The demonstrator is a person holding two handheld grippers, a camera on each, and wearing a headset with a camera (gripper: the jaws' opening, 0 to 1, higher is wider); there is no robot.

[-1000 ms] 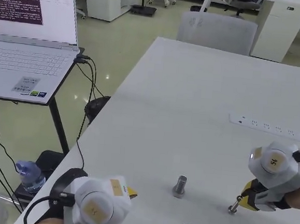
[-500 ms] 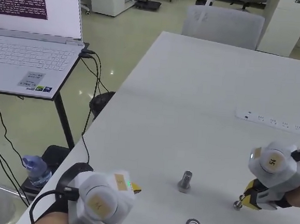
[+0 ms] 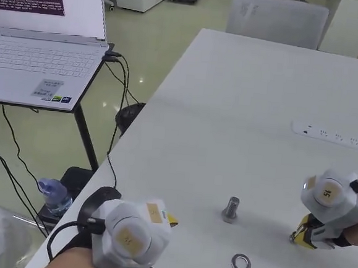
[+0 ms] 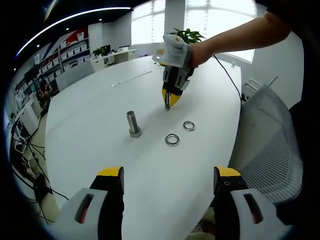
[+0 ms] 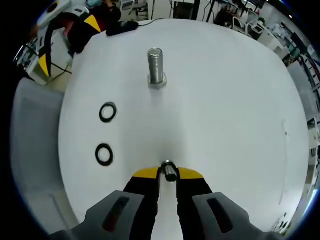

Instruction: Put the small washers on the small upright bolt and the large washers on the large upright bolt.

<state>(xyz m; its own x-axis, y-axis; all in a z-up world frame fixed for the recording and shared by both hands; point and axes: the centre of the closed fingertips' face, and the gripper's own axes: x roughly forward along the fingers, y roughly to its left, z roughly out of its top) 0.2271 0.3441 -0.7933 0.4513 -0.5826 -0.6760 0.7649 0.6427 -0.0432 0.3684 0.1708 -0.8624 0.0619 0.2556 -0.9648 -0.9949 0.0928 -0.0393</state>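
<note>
While the right gripper (image 5: 168, 175) pinches the small bolt (image 5: 169, 170) upright, two washers (image 4: 172, 139) lie mid-frame in the left gripper view, dead ahead of the wide-open left gripper (image 4: 169, 173).

A white bench (image 3: 230, 113) takes up the right of the head view. A white power strip (image 3: 334, 136) lies far right on it, and a grey chair (image 3: 278, 21) stands at its far end. To the left, an open laptop (image 3: 38, 67) rests on a black-legged stand (image 3: 85, 140). Black cables (image 3: 118, 82) hang from the laptop toward the shiny floor (image 3: 161, 39), where a plastic water bottle (image 3: 54, 194) sits. In the left gripper view a leafy plant (image 4: 189, 35) shows beyond the bench.
</note>
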